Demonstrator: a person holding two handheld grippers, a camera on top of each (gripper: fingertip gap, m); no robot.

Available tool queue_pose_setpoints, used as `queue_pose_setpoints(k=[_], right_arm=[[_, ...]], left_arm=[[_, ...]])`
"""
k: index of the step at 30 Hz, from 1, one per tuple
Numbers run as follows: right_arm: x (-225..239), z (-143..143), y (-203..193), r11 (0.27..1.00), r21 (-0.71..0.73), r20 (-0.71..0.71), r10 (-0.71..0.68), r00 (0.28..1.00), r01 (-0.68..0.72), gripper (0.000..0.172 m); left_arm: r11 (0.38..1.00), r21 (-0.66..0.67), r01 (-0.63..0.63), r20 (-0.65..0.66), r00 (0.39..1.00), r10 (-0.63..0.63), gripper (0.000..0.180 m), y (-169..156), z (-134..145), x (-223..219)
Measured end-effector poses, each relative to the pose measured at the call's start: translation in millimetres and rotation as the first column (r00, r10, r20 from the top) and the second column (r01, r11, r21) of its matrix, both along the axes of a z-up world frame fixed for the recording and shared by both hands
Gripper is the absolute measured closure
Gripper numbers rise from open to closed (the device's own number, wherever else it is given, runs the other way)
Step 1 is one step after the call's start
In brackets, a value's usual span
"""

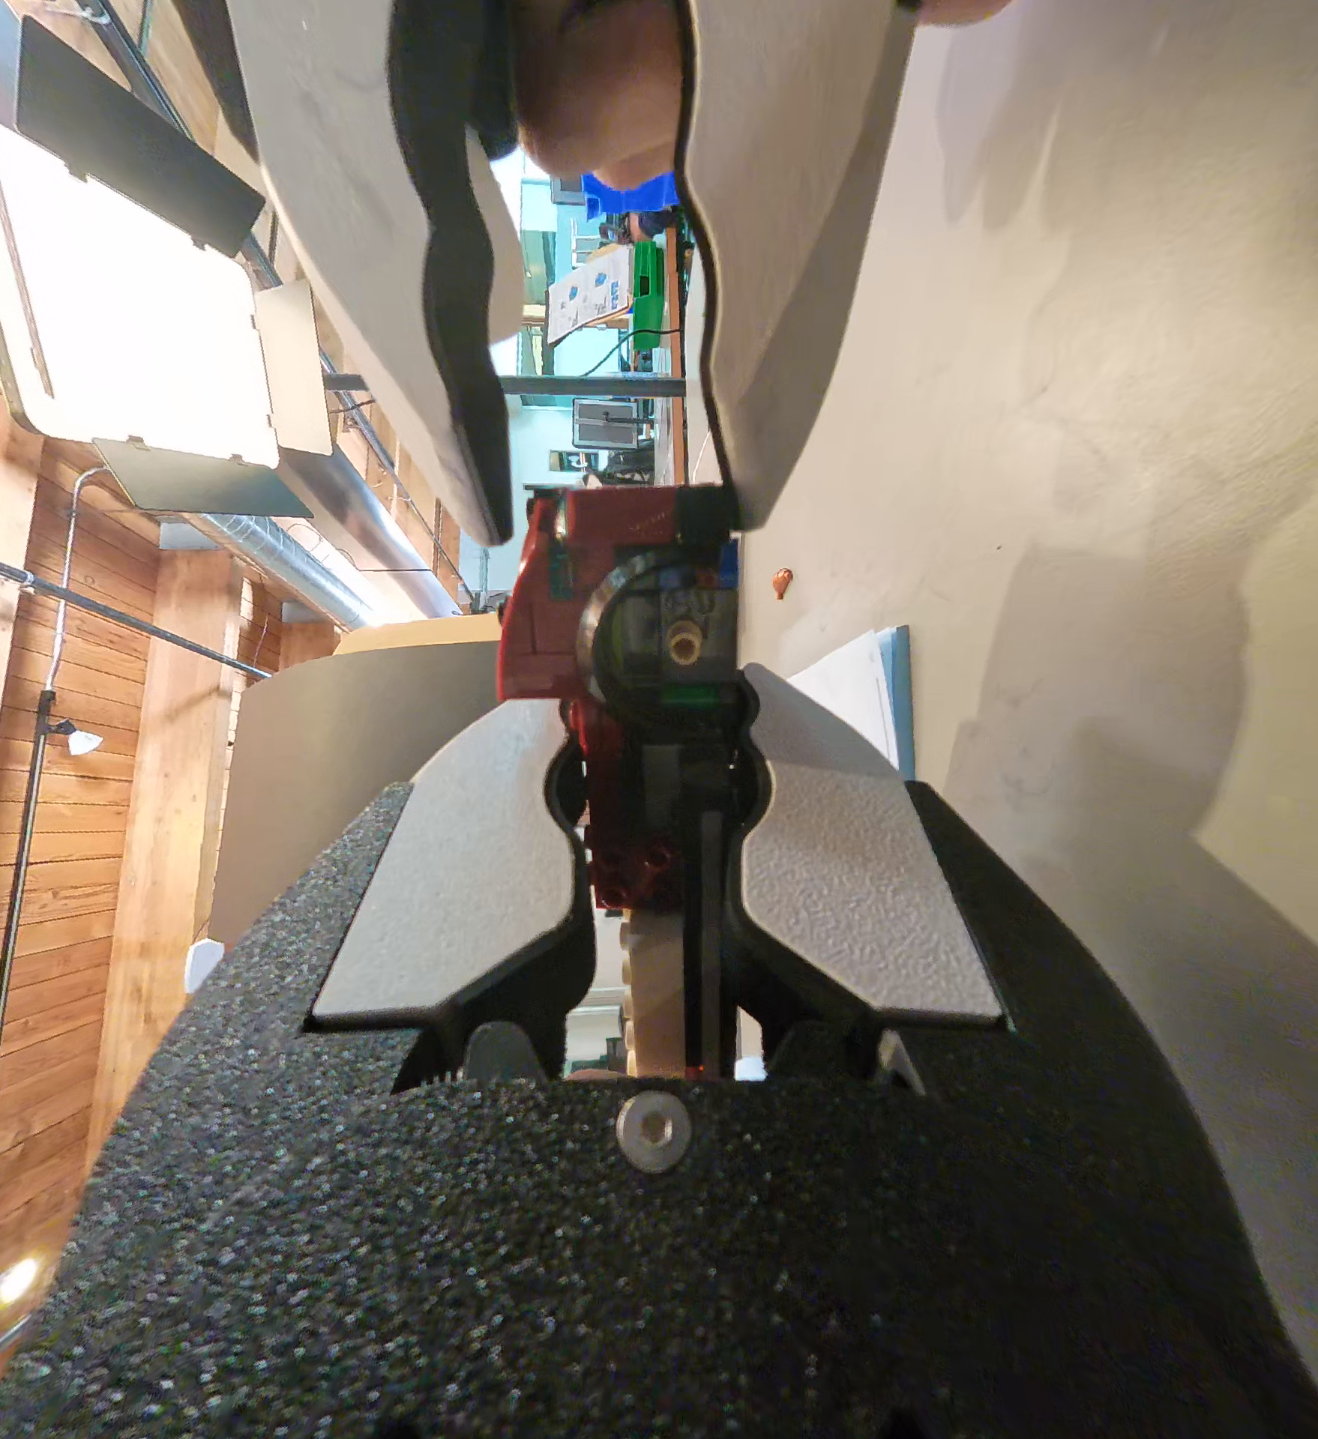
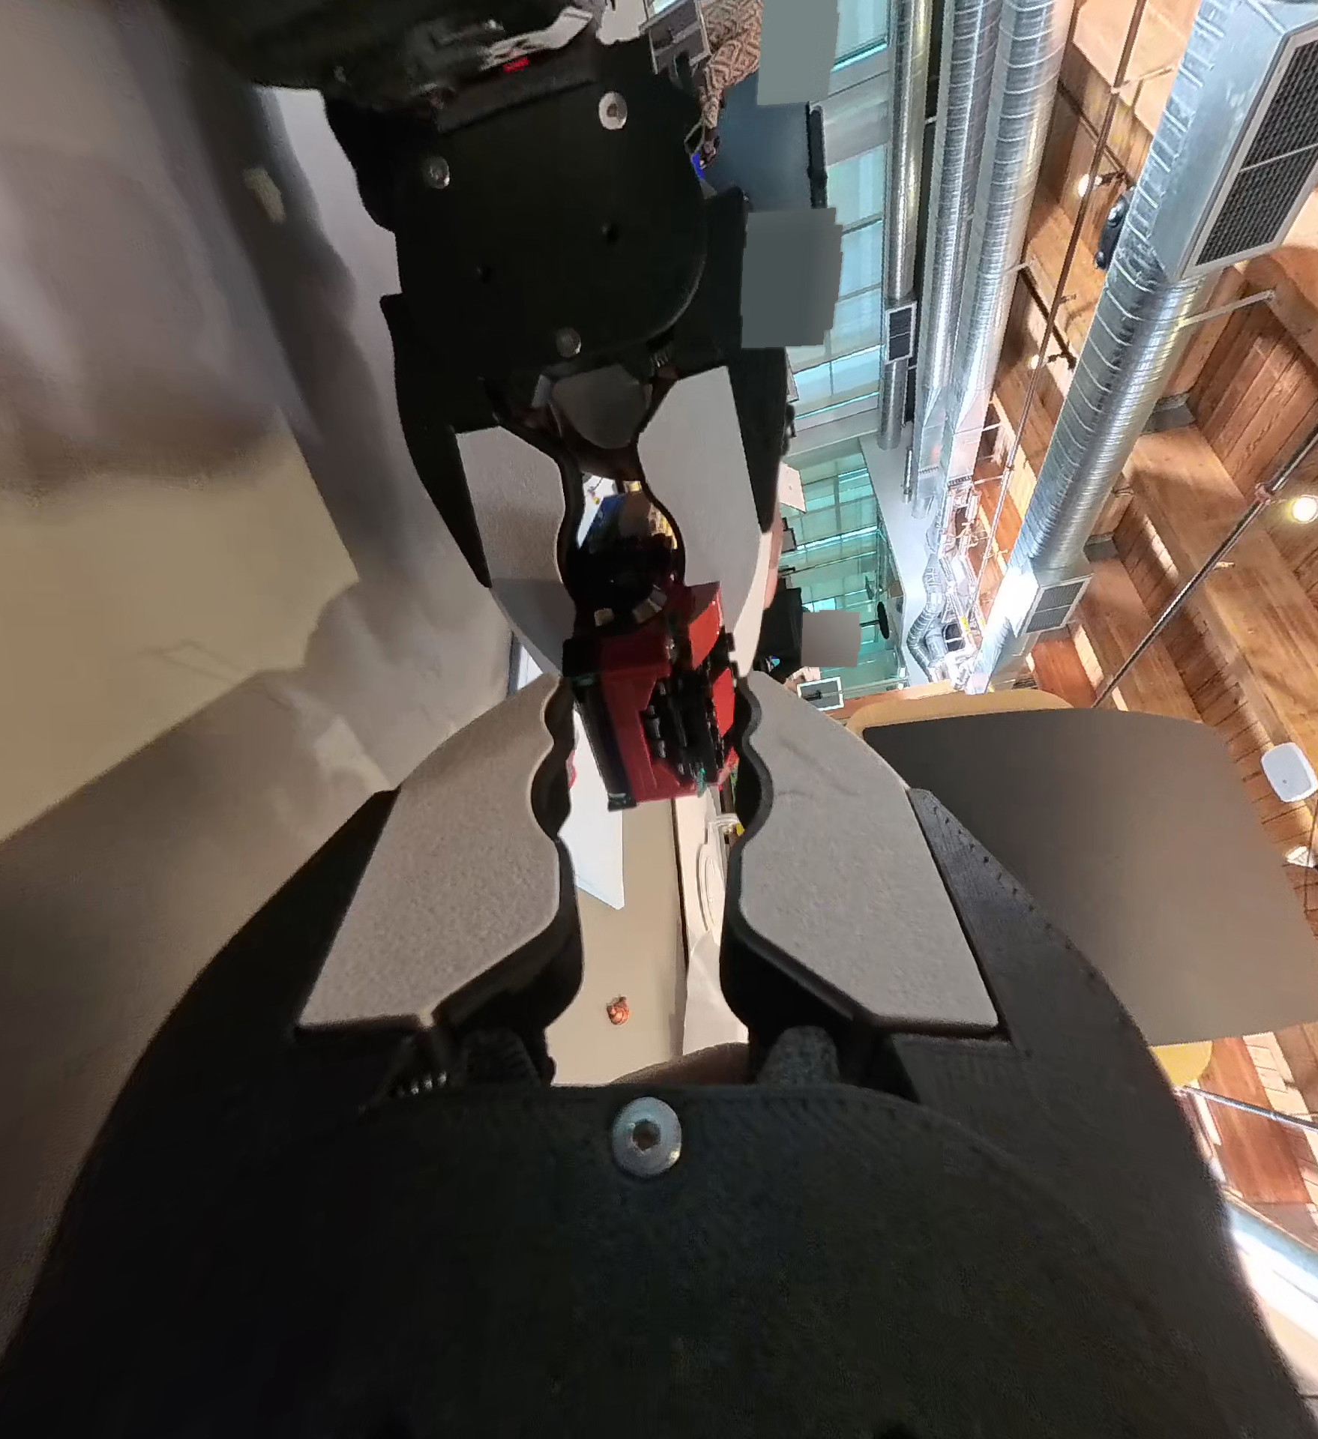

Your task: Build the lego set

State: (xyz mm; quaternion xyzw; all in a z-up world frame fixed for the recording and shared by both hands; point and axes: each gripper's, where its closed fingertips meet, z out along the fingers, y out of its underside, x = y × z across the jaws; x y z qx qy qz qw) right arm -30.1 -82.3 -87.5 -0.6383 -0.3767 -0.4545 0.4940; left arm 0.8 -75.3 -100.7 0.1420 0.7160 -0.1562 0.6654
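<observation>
Left gripper (image 1: 660, 701) is clamped on a red-and-black brick model (image 1: 625, 623), pads pressing its black end. Right gripper (image 2: 656, 685), opposite, grips the model's (image 2: 660, 701) red end (both tips meet across it). Beyond: grey table (image 1: 1069, 389), white papers (image 1: 851, 693).

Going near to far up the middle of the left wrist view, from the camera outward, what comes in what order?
Silver screw → left gripper around the toy's near end → red and black brick-built toy → right gripper at the toy's far end → person's hand.
</observation>
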Motion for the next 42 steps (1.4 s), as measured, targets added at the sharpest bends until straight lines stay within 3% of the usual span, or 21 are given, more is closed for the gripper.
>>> queue_pose_setpoints(k=[15,21,32,42], right_arm=[[-3,-3,3,0.999,-0.034,0.022,0.007,1.0,-0.007,0.137],[-9,7,5,1.0,0.026,0.105,-0.002,0.994,-0.001,0.136],[-10,20,4,0.997,0.072,0.132,-0.033,0.991,0.024,0.133],[-5,17,6,0.998,0.049,0.114,-0.056,0.992,0.051,0.131]], left_arm=[[1.0,0.009,0.019,0.019,1.0,-0.02,0.146,-1,2,-2],[0.999,-0.045,0.025,0.039,0.999,-0.023,0.146,2,9,0],[0.99,-0.131,0.057,0.093,0.995,-0.045,0.146,-2,23,4],[0.996,-0.075,0.051,0.134,0.99,-0.041,0.146,-4,26,16]])
